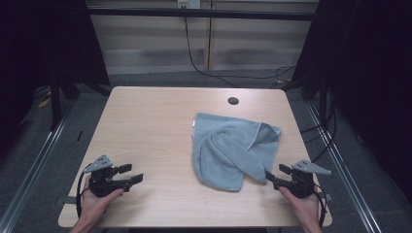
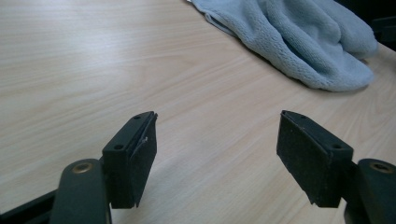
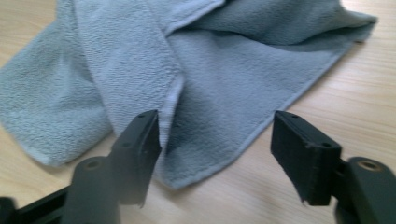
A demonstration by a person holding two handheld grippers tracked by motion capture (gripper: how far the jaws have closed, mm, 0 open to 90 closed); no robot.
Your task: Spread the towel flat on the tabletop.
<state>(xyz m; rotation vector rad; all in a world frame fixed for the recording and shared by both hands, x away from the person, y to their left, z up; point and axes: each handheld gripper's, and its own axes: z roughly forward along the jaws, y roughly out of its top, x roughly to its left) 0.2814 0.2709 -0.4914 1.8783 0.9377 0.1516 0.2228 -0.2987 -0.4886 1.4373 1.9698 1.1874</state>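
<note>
Your table [image 1: 145, 126] runs off the near edge of the high view, so its front corners are cut off. The towel [image 1: 231, 148] lies crumpled right of the table's middle, its folds hiding its own underside. Your right gripper [image 1: 273, 174] sits at the towel's near right corner, jaws spread, nothing between them. Your left gripper [image 1: 132, 174] rests well left of the towel, jaws spread over bare wood.

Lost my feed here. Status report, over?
Left gripper open, over bare table. Right gripper open, at the crumpled grey towel's near edge, not gripping. Nothing in the way.
</note>
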